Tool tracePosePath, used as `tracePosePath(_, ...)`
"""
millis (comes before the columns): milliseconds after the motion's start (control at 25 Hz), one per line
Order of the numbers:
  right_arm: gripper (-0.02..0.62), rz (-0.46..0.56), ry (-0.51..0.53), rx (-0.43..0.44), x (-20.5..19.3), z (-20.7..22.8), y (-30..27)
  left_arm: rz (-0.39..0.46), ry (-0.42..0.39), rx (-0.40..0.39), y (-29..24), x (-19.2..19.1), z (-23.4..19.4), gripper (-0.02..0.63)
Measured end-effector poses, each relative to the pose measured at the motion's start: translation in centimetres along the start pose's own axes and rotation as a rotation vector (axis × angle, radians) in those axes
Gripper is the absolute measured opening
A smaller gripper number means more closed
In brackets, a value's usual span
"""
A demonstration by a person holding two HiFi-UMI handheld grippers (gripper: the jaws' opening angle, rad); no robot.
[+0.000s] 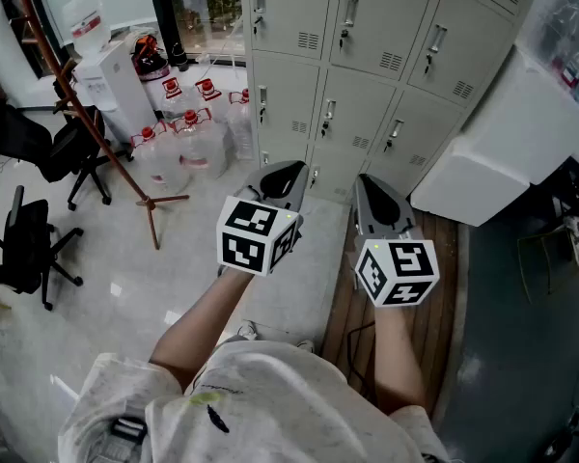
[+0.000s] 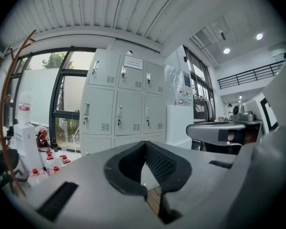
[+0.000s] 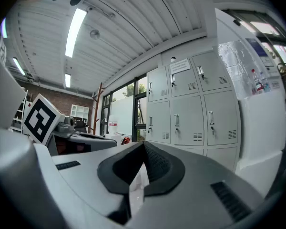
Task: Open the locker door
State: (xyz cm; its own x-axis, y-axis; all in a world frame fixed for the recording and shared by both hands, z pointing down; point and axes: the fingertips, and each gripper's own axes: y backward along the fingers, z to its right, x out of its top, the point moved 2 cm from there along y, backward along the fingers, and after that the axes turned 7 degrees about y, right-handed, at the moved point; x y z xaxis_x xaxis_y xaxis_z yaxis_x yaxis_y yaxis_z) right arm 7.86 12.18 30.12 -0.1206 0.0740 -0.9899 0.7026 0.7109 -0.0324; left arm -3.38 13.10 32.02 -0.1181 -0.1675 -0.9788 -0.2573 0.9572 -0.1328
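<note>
The locker door point(image 1: 359, 104) is standing shut ahead of both tongs, well apart from their tips. The left gripper point(image 1: 288, 170) and right gripper point(image 1: 369, 183) are each pressing their jaws together on nothing. Arriving clamped like that, they are risking a slip off the small handle point(image 1: 328, 116). Both forearms are reaching forward side by side, with the tongs roughly level.

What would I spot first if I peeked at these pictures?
First, the left hand-held gripper and right hand-held gripper, both shut, with their black-and-white patterned cubes, held out in the middle. Ahead stand the grey lockers, doors closed; left of them, red-capped water bottles crowd the floor.
</note>
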Motion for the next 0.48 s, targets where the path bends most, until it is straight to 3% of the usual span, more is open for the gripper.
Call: tracePosePath(480,0.002,0.012,-0.036,0.034,-1.0,4.0,1.3,-0.017,-0.014,0.031,-2.5,-0.4,3.4,0.006)
